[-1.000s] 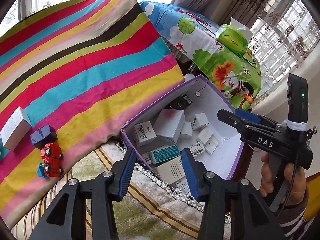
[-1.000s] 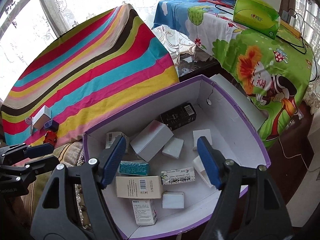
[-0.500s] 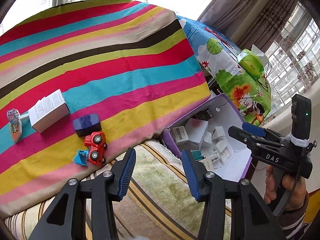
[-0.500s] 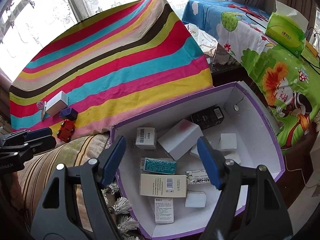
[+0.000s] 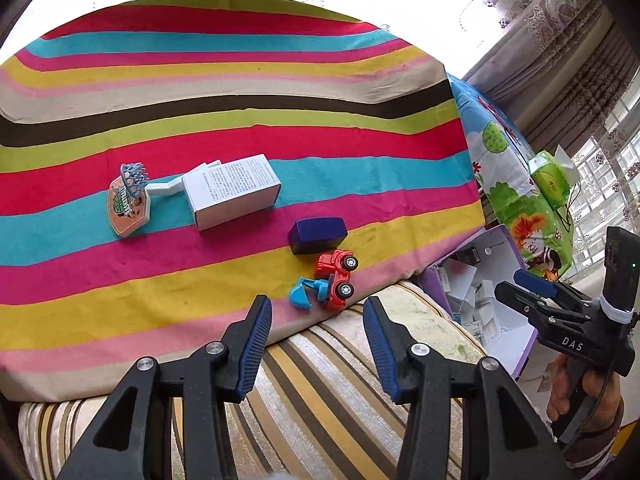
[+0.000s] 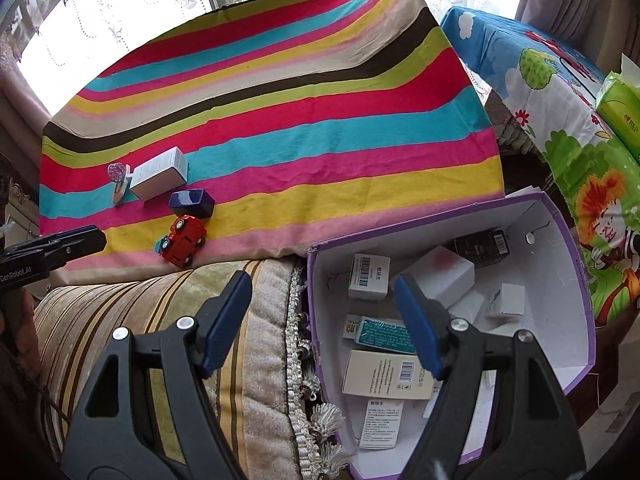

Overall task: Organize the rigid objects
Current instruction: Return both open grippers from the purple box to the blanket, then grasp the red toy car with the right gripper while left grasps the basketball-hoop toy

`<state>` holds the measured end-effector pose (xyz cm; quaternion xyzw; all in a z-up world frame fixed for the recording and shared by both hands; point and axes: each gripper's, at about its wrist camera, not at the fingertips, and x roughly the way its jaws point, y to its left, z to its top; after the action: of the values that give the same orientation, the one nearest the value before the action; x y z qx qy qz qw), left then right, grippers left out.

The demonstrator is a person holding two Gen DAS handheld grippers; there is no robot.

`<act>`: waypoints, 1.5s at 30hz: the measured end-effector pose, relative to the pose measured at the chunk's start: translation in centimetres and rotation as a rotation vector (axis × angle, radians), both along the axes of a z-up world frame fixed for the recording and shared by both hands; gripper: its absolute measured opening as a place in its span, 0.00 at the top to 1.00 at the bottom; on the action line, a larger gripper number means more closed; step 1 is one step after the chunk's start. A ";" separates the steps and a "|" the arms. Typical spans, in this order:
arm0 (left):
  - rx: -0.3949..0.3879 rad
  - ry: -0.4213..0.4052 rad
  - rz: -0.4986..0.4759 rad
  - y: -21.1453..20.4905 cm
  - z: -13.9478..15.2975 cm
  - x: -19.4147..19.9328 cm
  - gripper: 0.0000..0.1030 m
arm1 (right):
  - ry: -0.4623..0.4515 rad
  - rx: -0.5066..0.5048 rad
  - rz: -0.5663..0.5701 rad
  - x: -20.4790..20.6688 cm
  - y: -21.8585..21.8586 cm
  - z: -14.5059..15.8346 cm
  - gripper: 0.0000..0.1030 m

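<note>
On the striped cloth lie a red toy truck [image 5: 335,278] with a blue scoop, a dark blue box [image 5: 318,234], a white carton [image 5: 232,190] and a toy basketball hoop [image 5: 129,200]. My left gripper [image 5: 318,338] is open and empty, just in front of the truck. My right gripper [image 6: 322,326] is open and empty over the left rim of the purple box [image 6: 582,264], which holds several small cartons. The truck [image 6: 184,245], blue box [image 6: 191,202] and white carton [image 6: 160,173] also show in the right wrist view.
A striped cushion [image 5: 340,364] lies under both grippers. A cartoon-print table [image 6: 560,92] with a green tissue pack [image 6: 620,108] stands to the right. Windows and curtains are behind.
Both grippers have swung left, away from the purple box and toward the striped cloth. The toys and white carton now sit ahead of my left gripper. Both stay open.
</note>
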<state>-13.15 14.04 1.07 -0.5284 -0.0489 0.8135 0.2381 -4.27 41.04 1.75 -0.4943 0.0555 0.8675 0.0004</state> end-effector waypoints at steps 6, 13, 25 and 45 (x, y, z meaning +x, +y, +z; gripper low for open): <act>-0.002 -0.006 0.044 -2.9 -0.4 -0.6 0.52 | -0.021 -0.014 0.080 -1.4 -3.7 -0.4 0.26; -0.006 -0.005 0.089 -5.3 -0.5 -1.7 0.52 | -0.038 0.007 0.166 -3.1 -7.7 -0.7 0.26; 0.007 -0.012 0.128 -7.5 -1.3 -3.0 0.52 | -0.127 0.032 0.210 -8.0 -11.0 -4.2 0.26; 0.024 -0.026 0.129 -7.7 -1.9 -3.0 0.52 | -0.221 0.048 0.095 -8.8 -7.3 -6.6 0.18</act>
<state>-16.18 6.38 -0.88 -0.5318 -0.0959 0.8195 0.1909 -13.09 33.71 -4.81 -0.5890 0.0109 0.8078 -0.0227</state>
